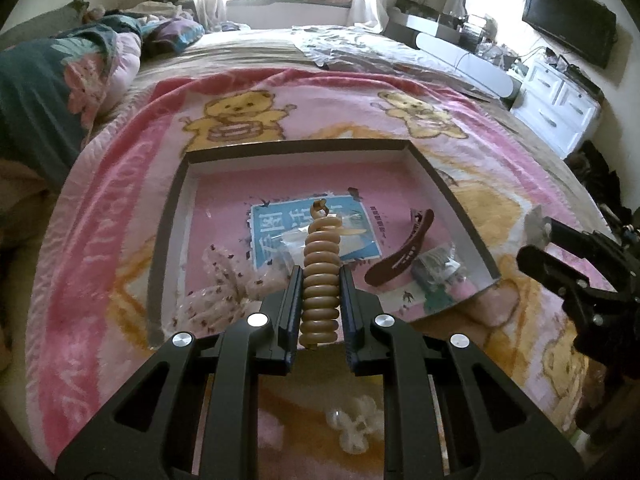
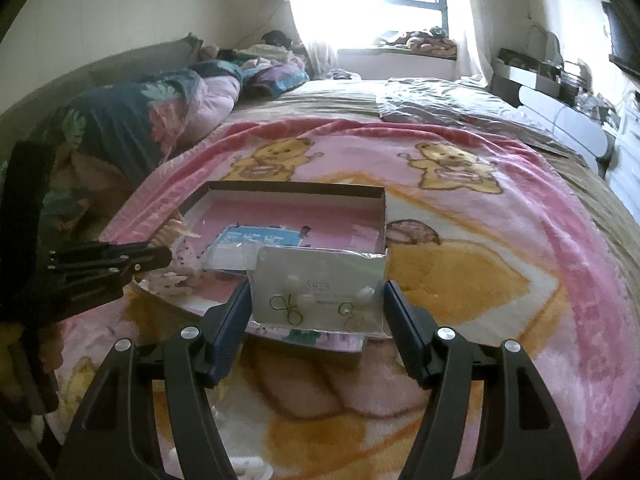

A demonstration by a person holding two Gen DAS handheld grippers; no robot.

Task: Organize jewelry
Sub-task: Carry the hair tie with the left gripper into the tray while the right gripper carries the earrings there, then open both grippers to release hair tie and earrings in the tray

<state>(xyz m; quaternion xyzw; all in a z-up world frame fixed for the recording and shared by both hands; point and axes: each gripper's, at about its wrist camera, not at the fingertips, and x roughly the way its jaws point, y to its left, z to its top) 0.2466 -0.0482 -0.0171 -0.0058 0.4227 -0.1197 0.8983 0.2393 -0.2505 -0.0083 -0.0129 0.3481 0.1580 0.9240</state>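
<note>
Your way into the shallow box (image 1: 460, 204) is open from above. Its pink floor is free at 12 o'clock. At 3 o'clock a brown hair clip (image 1: 404, 252) and a small packet (image 1: 436, 266) block you; at 9 o'clock, a speckled plastic bag (image 1: 216, 284); in the centre, a clear packet (image 1: 360, 244).
</note>
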